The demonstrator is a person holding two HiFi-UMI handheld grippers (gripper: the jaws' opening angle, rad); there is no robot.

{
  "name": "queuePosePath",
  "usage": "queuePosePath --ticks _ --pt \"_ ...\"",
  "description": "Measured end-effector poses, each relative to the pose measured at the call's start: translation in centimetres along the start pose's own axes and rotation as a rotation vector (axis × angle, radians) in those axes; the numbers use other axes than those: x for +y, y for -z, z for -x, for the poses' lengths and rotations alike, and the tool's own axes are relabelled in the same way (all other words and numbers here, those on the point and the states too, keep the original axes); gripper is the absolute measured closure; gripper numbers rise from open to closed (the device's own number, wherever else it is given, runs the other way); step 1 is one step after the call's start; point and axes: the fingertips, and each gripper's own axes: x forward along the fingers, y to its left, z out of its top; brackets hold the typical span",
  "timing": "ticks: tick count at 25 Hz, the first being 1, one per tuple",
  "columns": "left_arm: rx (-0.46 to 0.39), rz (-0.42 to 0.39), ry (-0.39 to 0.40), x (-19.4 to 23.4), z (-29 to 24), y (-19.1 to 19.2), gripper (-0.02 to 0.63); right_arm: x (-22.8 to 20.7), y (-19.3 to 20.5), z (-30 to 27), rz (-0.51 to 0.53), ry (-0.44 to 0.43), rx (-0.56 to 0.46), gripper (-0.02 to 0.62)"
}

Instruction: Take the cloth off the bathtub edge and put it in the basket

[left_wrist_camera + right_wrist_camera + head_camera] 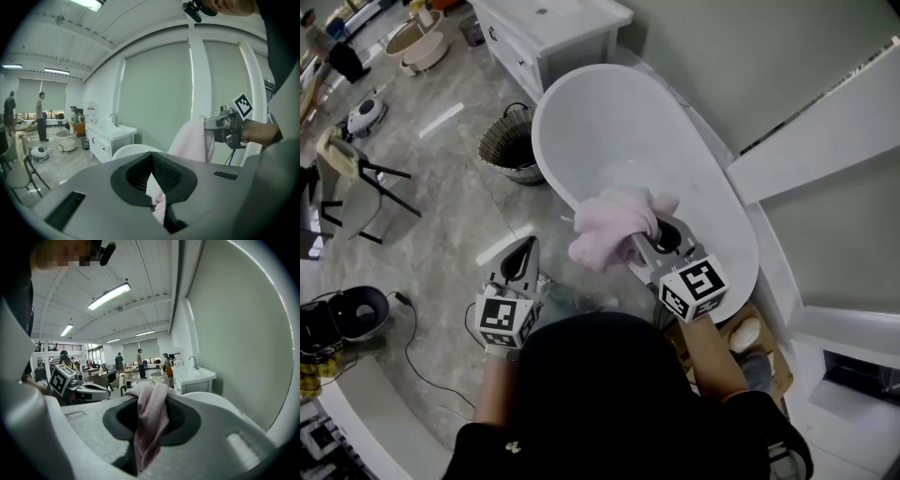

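Right gripper clamps cloth above tub. My left gripper is closed on a pink scrap. Risk: the shallow pinch slips before the basket.

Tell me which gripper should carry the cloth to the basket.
Right. The right gripper clamps the pink cloth above the bathtub. The left gripper shows no clear hold. The basket stands on the floor nearby.
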Motion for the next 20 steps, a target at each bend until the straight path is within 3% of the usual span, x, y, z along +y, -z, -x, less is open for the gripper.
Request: queuePosePath --ticks 6,11,20 --pt "-0.018 0.051 -0.077 10.5 1.3 -1.5 0.6 3.6 -2.7 -9.7 -0.005 -0.052 0.015 0.511" --pt "-0.03 0.048 -0.094 18.4 2.8 -1.3 0.6 6.9 -5.0 -17.6 0.0 -0.092 0.019 0.511" --pt "-0.024 0.071 -0.151 28.6 6.0 -0.5 0.6 11.5 -6.9 -28.3 -0.022 -0.122 0.023 0.511"
